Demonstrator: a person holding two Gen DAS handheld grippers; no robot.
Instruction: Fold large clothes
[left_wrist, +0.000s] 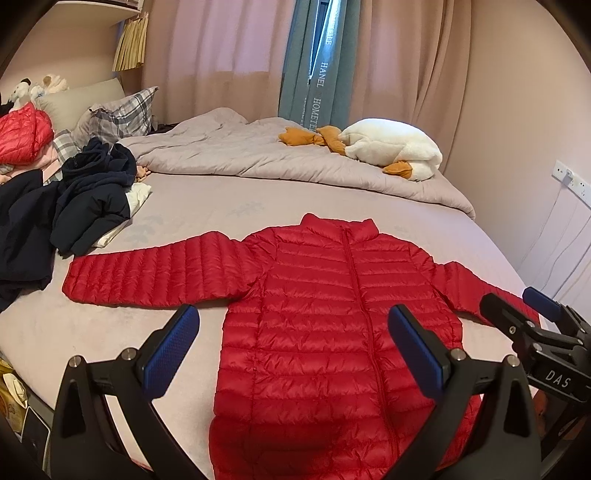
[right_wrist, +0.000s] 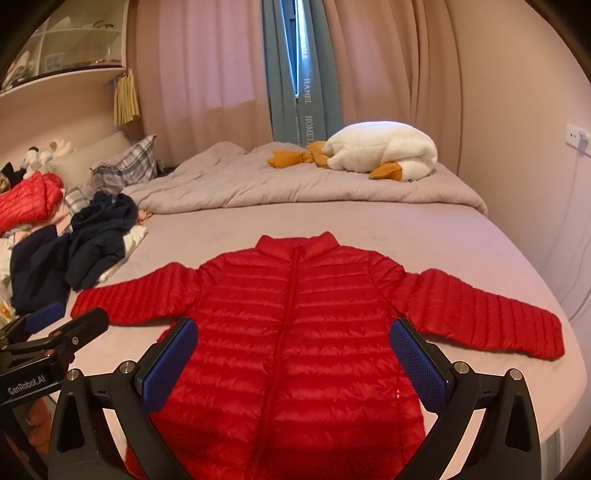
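— Start close in. How do the tongs stand?

— Both are spread wide with nothing between the blue pads. The left gripper (left_wrist: 293, 354) hangs above the lower half of the red quilted puffer jacket (left_wrist: 325, 332), and the right gripper (right_wrist: 293, 360) hangs beside it over the same garment. Neither touches the cloth, as far as I can see.

— And the jacket itself?

— Flat on the pale lilac bed sheet (left_wrist: 199, 206), front up, zipped to the stand-up collar, hem towards the tongs and collar pointing away. The zip runs just inside the left gripper's right-hand pad. One sleeve stretches out past the left gripper's outer pad; the other sleeve reaches out past the right gripper's outer pad, towards the bed's edge.

— Anything off to the sides?

— Beyond the left sleeve, a heap of dark navy clothes (left_wrist: 88, 199) lies just beside the cuff; whether it touches I cannot tell. Further that way sits a second red quilted garment (left_wrist: 22, 136), bundled up.

— And further off?

— Past the collar, a crumpled grey duvet (left_wrist: 240, 155) lies across the bed. On it, ahead of the right gripper, rests a white plush goose with orange feet (right_wrist: 384, 153). Behind everything hang pink curtains (right_wrist: 207, 66).
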